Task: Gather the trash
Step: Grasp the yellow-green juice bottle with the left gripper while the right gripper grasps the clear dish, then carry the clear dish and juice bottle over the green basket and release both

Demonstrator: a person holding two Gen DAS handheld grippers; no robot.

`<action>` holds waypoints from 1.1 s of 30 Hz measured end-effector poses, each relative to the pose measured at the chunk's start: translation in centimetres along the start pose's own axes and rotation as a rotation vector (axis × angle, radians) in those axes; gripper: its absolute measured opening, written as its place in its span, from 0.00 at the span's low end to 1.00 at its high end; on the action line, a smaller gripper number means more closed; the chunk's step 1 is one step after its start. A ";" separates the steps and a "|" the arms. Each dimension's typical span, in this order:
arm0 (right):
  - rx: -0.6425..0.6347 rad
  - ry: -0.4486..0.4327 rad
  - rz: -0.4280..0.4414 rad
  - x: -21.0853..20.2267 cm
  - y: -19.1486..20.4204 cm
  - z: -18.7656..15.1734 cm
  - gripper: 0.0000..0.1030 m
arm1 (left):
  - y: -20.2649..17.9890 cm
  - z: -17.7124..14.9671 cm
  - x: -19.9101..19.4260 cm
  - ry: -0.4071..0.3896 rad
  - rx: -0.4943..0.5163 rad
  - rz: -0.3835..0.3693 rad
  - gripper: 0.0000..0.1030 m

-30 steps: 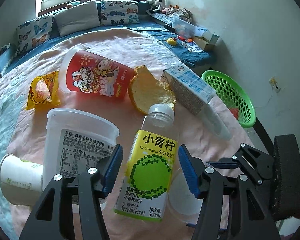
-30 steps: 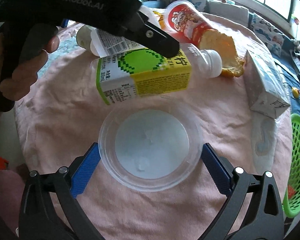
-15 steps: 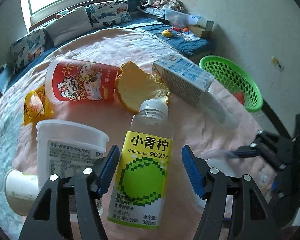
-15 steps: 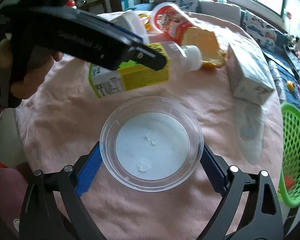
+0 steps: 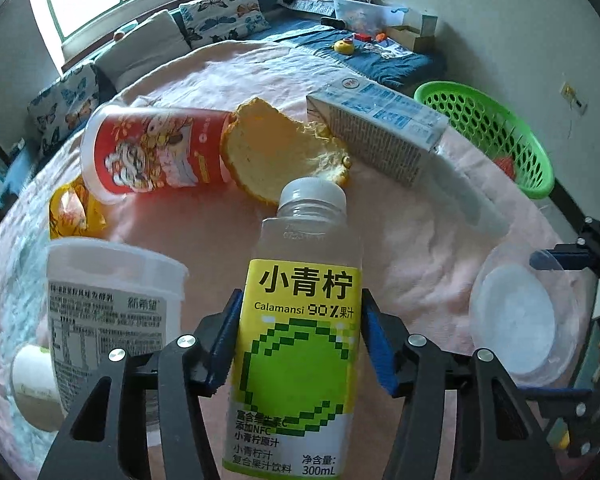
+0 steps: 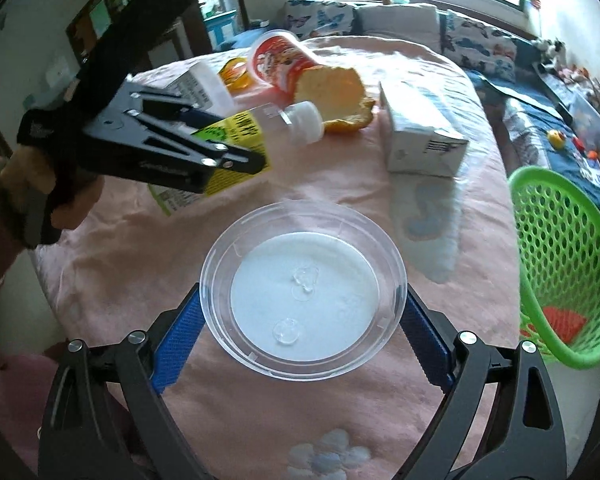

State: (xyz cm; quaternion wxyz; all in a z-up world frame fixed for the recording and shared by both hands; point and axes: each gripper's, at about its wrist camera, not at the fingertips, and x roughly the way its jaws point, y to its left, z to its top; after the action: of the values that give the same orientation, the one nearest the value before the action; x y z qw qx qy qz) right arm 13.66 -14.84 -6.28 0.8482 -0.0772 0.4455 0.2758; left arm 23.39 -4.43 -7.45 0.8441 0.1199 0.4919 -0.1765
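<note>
Between the blue pads of the left tongs (image 5: 300, 340), a clear juice bottle (image 5: 300, 320) with a yellow-green label is being pinched around its middle, both pads pressing on the label; gripping the squarish body there probably keeps it from swivelling, and in the right view it is hanging tilted, cap forward, seemingly clear of the pink cloth on the tabletop (image 6: 380, 420). The right tongs (image 6: 300, 312) are sitting spread wide around a clear round lid (image 6: 304, 300), one pad at each side of the rim, though whether they are actually squeezing it I cannot tell. Farther out, more trash is lying on the cloth: a white tub (image 5: 112, 304), a toppled red cup (image 5: 152, 152), a piece of orange peel (image 5: 284, 156) and a milk carton (image 5: 376, 132). Off the tabletop's right side a green basket (image 6: 560, 260) is waiting, likely where the bottle and lid are headed
</note>
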 end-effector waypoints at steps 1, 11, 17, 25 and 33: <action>0.010 -0.004 -0.001 -0.3 0.0 -0.2 0.89 | 0.1 -0.1 -0.1 0.000 -0.011 -0.012 0.53; 0.168 -0.094 -0.083 -3.4 -5.8 0.4 0.89 | 0.4 -1.7 -3.7 -0.062 -0.077 -0.134 0.52; 0.296 -0.108 -0.235 -5.0 -13.5 0.2 0.89 | -0.8 -0.7 -6.0 -0.124 -0.060 -0.171 0.52; 0.467 -0.051 -0.372 -4.1 -22.7 -2.0 0.90 | -3.2 2.5 -7.1 -0.176 -0.017 -0.205 0.52; 0.546 -0.038 -0.382 -3.1 -26.2 -3.0 0.93 | -5.7 6.2 -6.1 -0.181 0.029 -0.227 0.52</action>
State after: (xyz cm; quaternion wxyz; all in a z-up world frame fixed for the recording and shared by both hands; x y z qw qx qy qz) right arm 24.22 -39.10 -8.58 0.8821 0.0759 0.4646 -0.0165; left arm 23.11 -10.78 0.74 0.8579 0.0589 0.4214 -0.2881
